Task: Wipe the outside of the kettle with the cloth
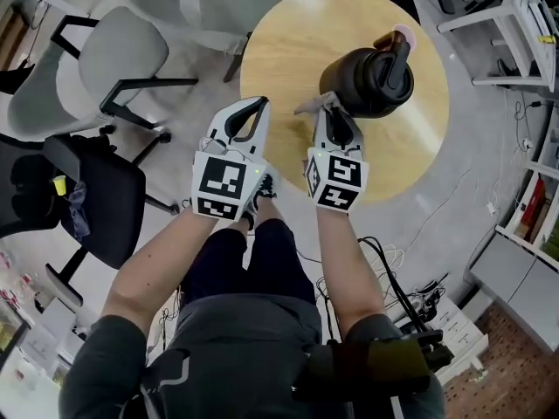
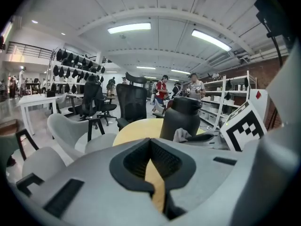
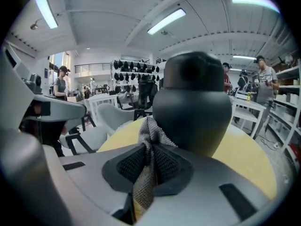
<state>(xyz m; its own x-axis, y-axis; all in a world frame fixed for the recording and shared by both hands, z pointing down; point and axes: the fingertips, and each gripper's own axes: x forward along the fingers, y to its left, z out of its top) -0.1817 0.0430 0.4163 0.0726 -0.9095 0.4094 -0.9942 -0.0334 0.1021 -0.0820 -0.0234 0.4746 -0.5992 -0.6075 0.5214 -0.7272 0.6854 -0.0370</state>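
Kettle [image 1: 367, 81]: dark, lidded, upright on the right part of the round table [image 1: 288, 59], within reach of both grippers.

Right gripper [image 3: 148, 147]: jaws closed on the cloth [image 3: 149, 135], which is pinched between the 2 pads so that a loose tuft stands out ahead of the tips. This probably serves to bring fabric, not plastic, to the kettle wall. The tuft lies just beside the near side of the kettle; contact cannot be confirmed.

Left gripper [image 2: 150, 142]: jaws closed with nothing between them. It is held over the near edge of the table, apart from the kettle, probably idle or ready to steady it.
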